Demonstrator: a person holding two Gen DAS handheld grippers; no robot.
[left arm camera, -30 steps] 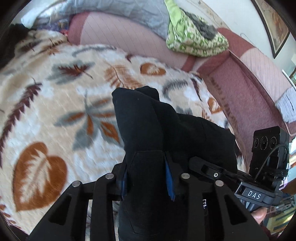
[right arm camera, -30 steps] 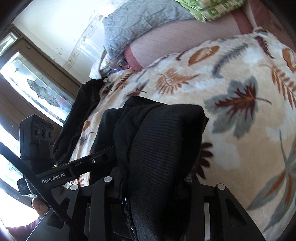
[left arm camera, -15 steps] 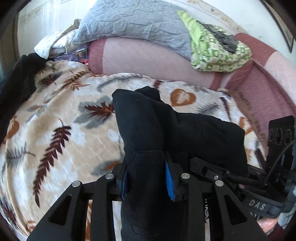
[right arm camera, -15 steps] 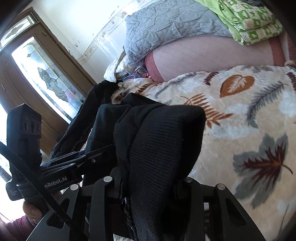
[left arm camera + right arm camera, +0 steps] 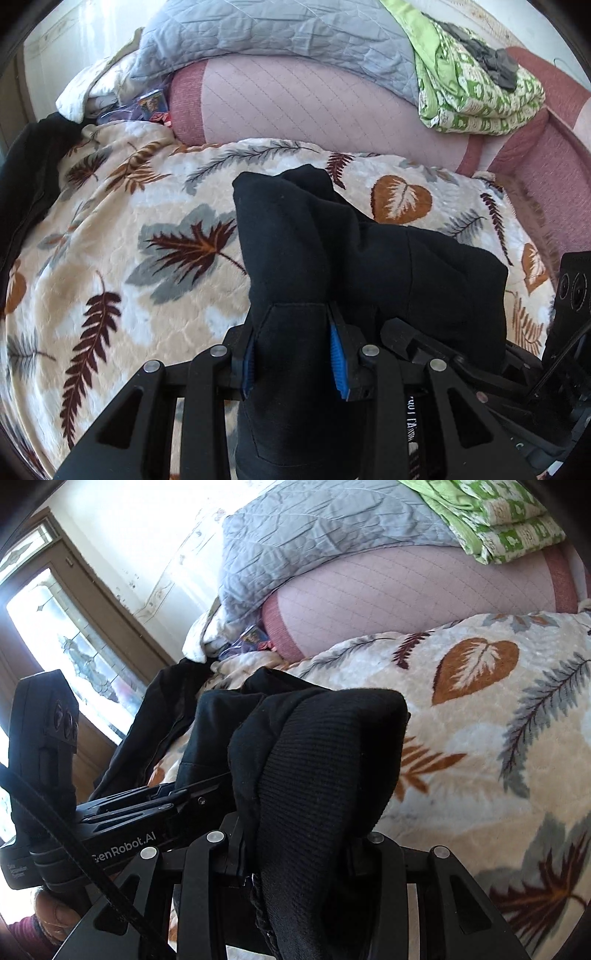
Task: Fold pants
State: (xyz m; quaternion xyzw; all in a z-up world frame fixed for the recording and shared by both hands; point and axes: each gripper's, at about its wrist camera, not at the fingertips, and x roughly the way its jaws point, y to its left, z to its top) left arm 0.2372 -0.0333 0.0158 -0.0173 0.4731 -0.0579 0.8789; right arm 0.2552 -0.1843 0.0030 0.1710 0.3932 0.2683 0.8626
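The black pants (image 5: 332,258) hang bunched between my two grippers above a leaf-patterned blanket (image 5: 147,258). My left gripper (image 5: 293,354) is shut on a fold of the pants, its blue pads pressed on the cloth. My right gripper (image 5: 303,849) is shut on the ribbed black edge of the pants (image 5: 325,760), which bulges over the fingers and hides them. The two grippers are close side by side; the right one shows in the left wrist view (image 5: 480,376) and the left one in the right wrist view (image 5: 129,812).
A pink quilted sofa back (image 5: 314,99) carries a grey quilt (image 5: 277,33) and a green patterned blanket (image 5: 476,85). Another black garment (image 5: 26,184) lies at the blanket's left edge, also in the right wrist view (image 5: 155,716). A wooden glazed door (image 5: 74,627) stands at left.
Both grippers have tilted up and swung with the pants still held, so the sofa back and cushions now fill more of the view. The grips have not changed.
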